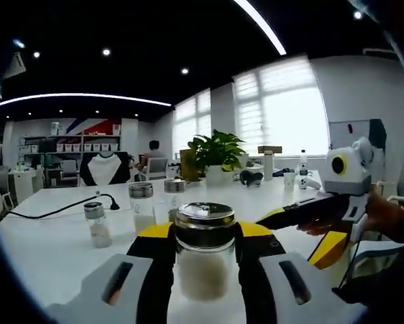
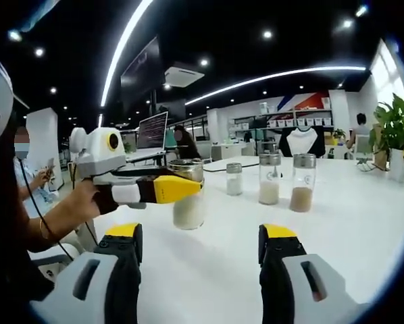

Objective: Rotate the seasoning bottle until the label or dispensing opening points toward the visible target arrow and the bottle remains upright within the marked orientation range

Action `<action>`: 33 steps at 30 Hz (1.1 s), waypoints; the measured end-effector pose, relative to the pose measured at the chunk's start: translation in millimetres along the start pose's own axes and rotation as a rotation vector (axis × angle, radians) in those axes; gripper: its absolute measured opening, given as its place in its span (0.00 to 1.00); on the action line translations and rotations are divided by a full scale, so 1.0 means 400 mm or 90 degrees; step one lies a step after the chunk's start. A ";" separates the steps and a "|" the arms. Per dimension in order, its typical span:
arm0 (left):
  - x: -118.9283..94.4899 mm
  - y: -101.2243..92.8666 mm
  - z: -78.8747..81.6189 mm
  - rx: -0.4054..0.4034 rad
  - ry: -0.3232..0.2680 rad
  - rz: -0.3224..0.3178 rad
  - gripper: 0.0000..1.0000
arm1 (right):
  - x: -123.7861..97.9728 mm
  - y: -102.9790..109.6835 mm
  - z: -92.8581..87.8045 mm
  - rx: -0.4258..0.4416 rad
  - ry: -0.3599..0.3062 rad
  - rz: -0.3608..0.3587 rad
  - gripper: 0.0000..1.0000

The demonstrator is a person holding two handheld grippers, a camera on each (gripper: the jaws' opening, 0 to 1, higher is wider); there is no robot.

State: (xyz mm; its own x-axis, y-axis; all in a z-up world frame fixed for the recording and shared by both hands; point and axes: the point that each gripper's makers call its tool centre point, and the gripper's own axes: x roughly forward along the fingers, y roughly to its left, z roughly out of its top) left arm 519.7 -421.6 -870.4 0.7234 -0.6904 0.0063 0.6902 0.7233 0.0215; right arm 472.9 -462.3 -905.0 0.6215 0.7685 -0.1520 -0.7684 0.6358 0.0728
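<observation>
Our left tongs are clamped on the seasoning bottle, upright above the counter; our right tongs wait apart nearby. We should twist slowly, keeping it vertical.

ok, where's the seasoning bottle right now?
Left gripper view: seasoning bottle stands upright on the white table, clamped between the left tongs, bottom centre. Right gripper view shows it left of three other shakers.

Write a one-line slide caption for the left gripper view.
Left claw grips a lidded seasoning jar of pale powder above a white table; the open right claw waits alongside.
</observation>
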 end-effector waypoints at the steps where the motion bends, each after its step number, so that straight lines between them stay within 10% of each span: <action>1: 0.003 -0.004 0.000 0.002 0.000 -0.005 0.36 | 0.000 0.000 0.000 0.000 0.000 0.000 0.70; 33: 0.005 -0.131 0.038 -0.056 -0.049 -0.189 0.36 | 0.012 0.017 -0.006 -0.033 0.002 0.032 0.58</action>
State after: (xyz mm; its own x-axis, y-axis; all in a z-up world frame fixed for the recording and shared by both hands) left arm 484.7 -461.1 -856.3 0.4889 -0.8678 0.0888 0.8723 0.4861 -0.0530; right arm 470.4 -454.4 -907.5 0.5819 0.7989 -0.1519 -0.8053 0.5922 0.0295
